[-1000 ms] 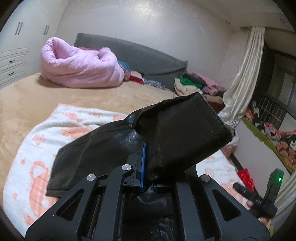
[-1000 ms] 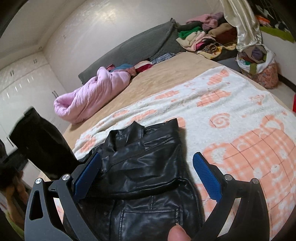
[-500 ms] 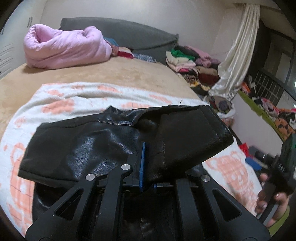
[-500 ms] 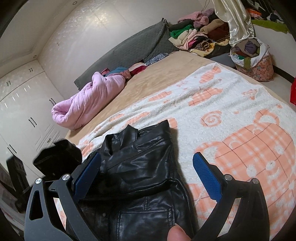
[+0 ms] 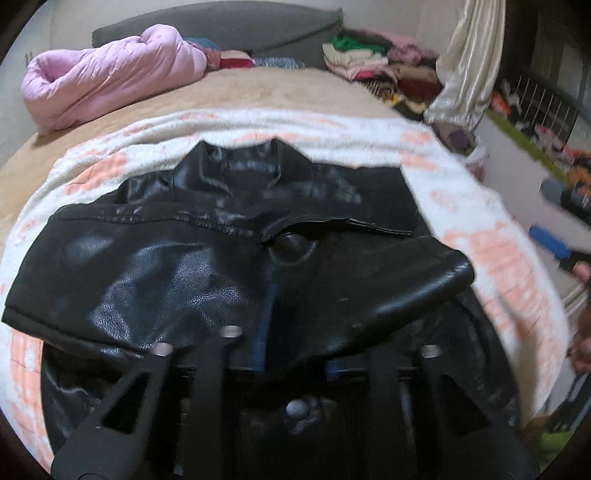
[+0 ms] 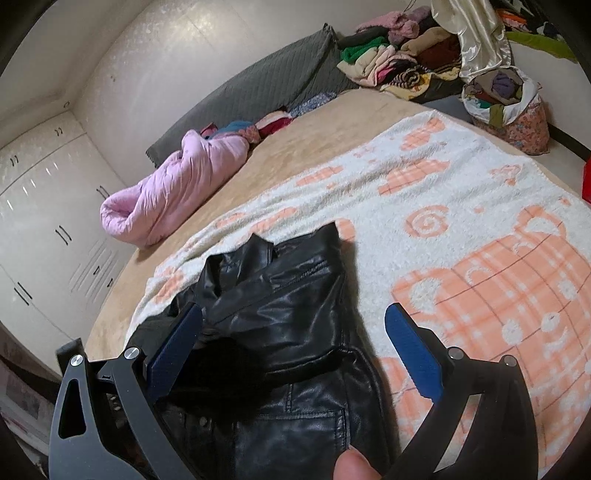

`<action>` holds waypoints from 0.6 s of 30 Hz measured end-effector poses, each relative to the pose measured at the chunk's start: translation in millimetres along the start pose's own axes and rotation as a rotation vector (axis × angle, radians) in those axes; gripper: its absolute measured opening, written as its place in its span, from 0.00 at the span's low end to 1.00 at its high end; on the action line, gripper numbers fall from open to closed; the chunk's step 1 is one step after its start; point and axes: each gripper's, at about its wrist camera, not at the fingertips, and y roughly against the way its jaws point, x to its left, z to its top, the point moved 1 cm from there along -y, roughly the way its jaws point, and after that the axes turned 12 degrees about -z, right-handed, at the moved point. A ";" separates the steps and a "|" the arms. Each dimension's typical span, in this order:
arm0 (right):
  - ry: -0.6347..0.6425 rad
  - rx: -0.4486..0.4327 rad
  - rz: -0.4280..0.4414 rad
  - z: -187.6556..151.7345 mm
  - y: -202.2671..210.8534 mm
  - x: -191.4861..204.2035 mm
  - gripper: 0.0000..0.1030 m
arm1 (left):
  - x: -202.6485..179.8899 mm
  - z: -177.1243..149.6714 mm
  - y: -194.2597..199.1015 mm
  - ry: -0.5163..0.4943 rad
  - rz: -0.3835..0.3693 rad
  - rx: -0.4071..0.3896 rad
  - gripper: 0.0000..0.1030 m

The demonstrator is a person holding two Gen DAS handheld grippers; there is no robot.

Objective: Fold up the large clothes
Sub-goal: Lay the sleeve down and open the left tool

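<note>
A black leather jacket [image 5: 236, 221] lies on a white and orange patterned blanket [image 5: 491, 243] on the bed. My left gripper [image 5: 269, 314] is shut on the jacket's sleeve [image 5: 369, 288], which lies folded across the jacket's body. In the right wrist view the jacket [image 6: 295, 325] lies under my right gripper [image 6: 295, 354], which is open and empty above it, blue pads [image 6: 413, 354] wide apart. The right gripper also shows at the right edge of the left wrist view [image 5: 554, 243].
A rolled pink quilt [image 5: 107, 74] and a grey headboard cushion [image 5: 240, 22] are at the far side of the bed. Piled clothes [image 6: 399, 62] and a full bag [image 6: 506, 103] stand beyond the bed's right side. White wardrobes [image 6: 40, 221] are on the left.
My left gripper has carried the sleeve down and across the jacket's body, so it now lies low over it. The right gripper stays open over the jacket.
</note>
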 end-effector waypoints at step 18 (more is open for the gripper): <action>0.055 0.301 0.237 -51.1 -82.8 75.0 0.82 | 15.0 -42.8 52.5 -0.044 -0.093 -0.002 0.91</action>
